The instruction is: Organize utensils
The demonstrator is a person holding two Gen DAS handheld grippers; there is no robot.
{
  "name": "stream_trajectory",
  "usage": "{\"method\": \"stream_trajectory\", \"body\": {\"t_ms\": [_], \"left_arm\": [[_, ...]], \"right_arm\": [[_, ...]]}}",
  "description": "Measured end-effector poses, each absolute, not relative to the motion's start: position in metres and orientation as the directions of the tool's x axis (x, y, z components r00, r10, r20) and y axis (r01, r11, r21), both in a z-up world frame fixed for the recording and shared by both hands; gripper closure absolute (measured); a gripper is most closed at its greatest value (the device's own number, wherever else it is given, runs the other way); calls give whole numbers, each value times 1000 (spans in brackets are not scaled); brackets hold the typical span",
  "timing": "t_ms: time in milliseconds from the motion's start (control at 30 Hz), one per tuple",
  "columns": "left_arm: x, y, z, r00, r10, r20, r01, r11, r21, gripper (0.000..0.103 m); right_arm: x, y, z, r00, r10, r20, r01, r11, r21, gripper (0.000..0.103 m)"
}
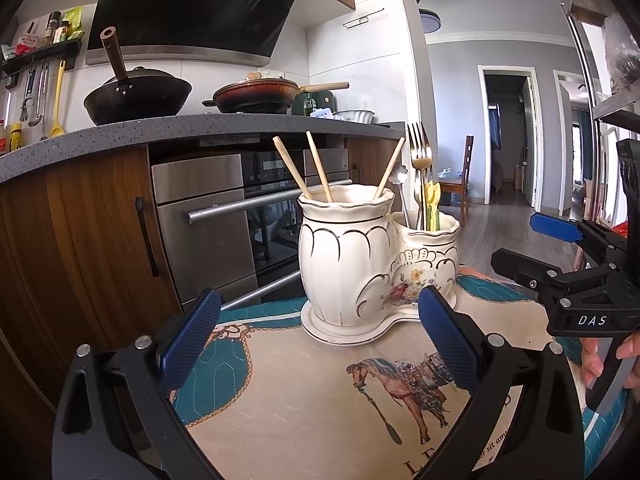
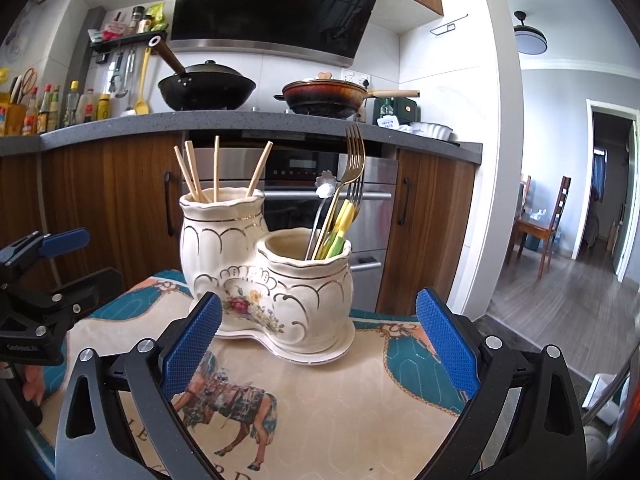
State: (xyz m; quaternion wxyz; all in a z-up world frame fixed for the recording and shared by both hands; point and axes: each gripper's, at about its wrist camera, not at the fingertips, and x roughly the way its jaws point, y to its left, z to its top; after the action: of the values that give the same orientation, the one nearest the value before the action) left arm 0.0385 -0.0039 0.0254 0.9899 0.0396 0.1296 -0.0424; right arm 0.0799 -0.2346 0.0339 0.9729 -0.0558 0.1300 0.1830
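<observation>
A cream ceramic double holder (image 1: 360,264) (image 2: 272,276) stands on a horse-print cloth (image 1: 304,396) (image 2: 344,404). Its taller cup holds several wooden chopsticks (image 1: 316,170) (image 2: 216,168). Its shorter cup holds gold forks (image 1: 419,148) (image 2: 354,156), a flower-topped spoon (image 1: 398,178) (image 2: 325,186) and yellow-green utensils (image 1: 432,204) (image 2: 340,228). My left gripper (image 1: 320,344) is open and empty, just short of the holder. My right gripper (image 2: 320,340) is open and empty, also facing it. Each gripper shows in the other's view, the right one (image 1: 556,240) and the left one (image 2: 52,256).
Behind the table are wooden cabinets, a steel oven (image 1: 224,216) (image 2: 320,184), and a grey counter (image 1: 160,132) with a black wok (image 1: 138,96) (image 2: 206,88) and a brown pan (image 1: 256,96) (image 2: 324,96). A hallway with chairs lies to the right.
</observation>
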Motion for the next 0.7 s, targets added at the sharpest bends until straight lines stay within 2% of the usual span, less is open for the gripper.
{"method": "stream_trajectory", "body": {"t_ms": [700], "left_arm": [[39,-5,24,962,-79,-263,101,992,73,5]], "right_arm": [[82,-235,33,900,340,-274,-368,928,-59,6]]}}
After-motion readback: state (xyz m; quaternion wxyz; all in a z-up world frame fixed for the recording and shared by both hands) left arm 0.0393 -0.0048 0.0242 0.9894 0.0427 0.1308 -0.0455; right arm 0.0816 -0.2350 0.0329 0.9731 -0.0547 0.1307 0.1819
